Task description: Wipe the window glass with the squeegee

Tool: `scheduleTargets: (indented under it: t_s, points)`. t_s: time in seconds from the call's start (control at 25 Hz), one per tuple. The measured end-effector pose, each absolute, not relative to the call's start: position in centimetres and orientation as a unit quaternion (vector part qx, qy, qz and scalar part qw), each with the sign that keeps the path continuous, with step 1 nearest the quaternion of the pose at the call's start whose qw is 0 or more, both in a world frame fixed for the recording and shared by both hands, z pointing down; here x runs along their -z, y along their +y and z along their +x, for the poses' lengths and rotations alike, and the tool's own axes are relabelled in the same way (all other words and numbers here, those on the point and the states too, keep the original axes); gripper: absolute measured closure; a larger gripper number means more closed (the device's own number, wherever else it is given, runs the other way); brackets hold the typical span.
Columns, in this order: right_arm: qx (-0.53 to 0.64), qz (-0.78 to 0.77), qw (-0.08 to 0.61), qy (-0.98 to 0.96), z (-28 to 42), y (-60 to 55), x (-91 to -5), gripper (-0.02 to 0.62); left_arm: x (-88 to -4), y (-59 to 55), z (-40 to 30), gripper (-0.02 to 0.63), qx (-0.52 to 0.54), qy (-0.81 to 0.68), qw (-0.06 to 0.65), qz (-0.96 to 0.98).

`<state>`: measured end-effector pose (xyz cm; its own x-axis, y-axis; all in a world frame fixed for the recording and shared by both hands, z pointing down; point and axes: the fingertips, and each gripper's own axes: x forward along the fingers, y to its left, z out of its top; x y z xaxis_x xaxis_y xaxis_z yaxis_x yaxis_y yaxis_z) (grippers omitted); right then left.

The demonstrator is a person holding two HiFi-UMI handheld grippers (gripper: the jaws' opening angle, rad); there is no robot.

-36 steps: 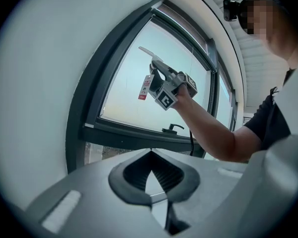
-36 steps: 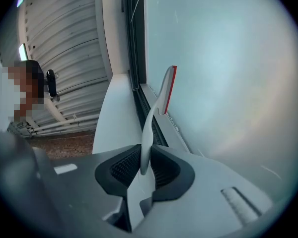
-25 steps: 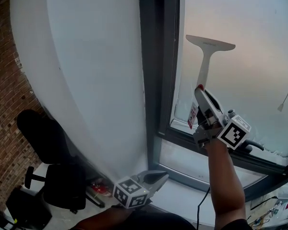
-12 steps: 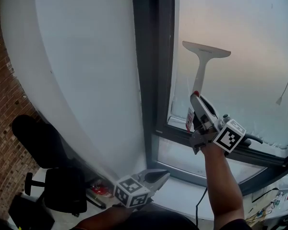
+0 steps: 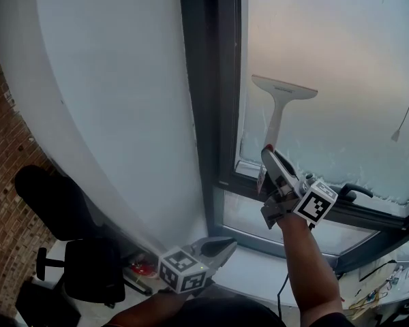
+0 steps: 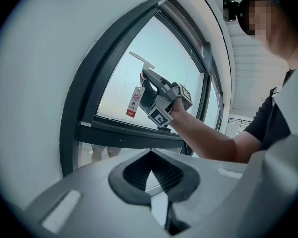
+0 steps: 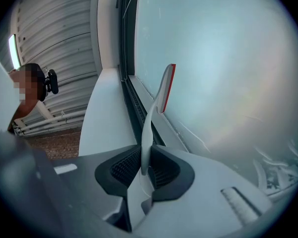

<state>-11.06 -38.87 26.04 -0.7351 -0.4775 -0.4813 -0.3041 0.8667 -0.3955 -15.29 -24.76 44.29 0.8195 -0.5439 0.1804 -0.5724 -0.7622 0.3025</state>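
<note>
**Squeegee held up against the lower left of the pane**

The right arm is stretched forward and upward, with the bare forearm rising to the bottom rail of the dark window frame (image 5: 218, 114). The right gripper (image 5: 268, 157) points up along the glass, and its marker cube faces the head camera. Its jaws are closed tight on the lower end of the squeegee (image 5: 278, 111), as the right gripper view shows: the thin white handle (image 7: 150, 123) stands pinched between the two ribbed pads.

The long axis of the squeegee runs upward along the window glass (image 5: 341, 67), leaning a little to the right. The blade is at the top and lies across the handle, its right end slightly lower. It sits in the lower left part of the pane, near the left edge of the frame. A red strip shows on the blade in the right gripper view. A small red and white tag (image 5: 260, 180) hangs just beside the gripper.

The left gripper (image 5: 226, 245) is held low, under the window and well apart from the squeegee, pointing to the right. Its jaws are together with nothing between them. On the left are a white curved wall (image 5: 116, 101) and a black office chair (image 5: 88, 271).
</note>
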Motion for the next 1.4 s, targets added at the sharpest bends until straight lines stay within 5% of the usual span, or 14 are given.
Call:
scheduleTargets:
  t_s: [1.4]
  points:
    - [0.259,-0.221,0.288,0.895,-10.8,-37.1,-38.0,0.509,-44.5,-25.3,-15.5,0.606,-0.041,-0.287,0.181,0.94]
